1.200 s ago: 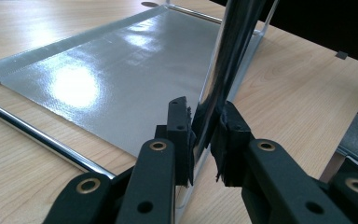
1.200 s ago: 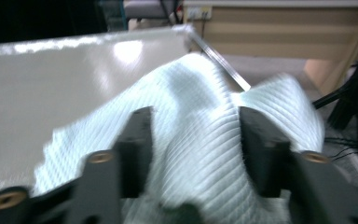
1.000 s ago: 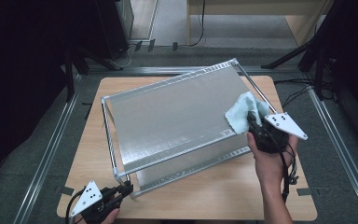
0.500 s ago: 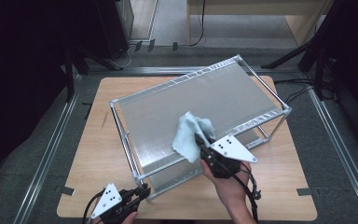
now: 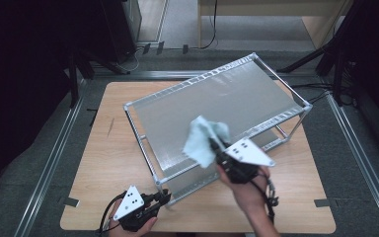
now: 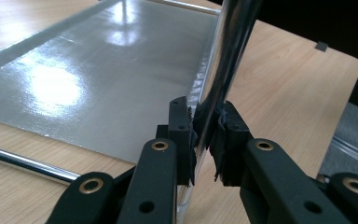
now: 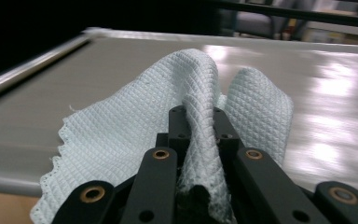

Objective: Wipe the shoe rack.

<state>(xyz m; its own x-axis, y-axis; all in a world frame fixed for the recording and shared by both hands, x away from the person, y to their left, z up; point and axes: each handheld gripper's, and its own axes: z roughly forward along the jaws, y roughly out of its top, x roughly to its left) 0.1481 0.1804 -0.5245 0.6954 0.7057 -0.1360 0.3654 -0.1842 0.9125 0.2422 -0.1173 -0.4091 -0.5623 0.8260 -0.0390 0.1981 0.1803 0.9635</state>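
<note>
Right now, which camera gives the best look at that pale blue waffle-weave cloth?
The right gripper view: the pale blue waffle-weave cloth is close up, pinched between the right claw, with its weave and scalloped edge clear. The high view shows the cloth small, resting on the silver metal shelf. The left gripper view looks at the shelf's chrome post.

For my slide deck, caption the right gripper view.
Right tool pinches a pale blue waffle-weave cloth over the shiny shelf top.
</note>
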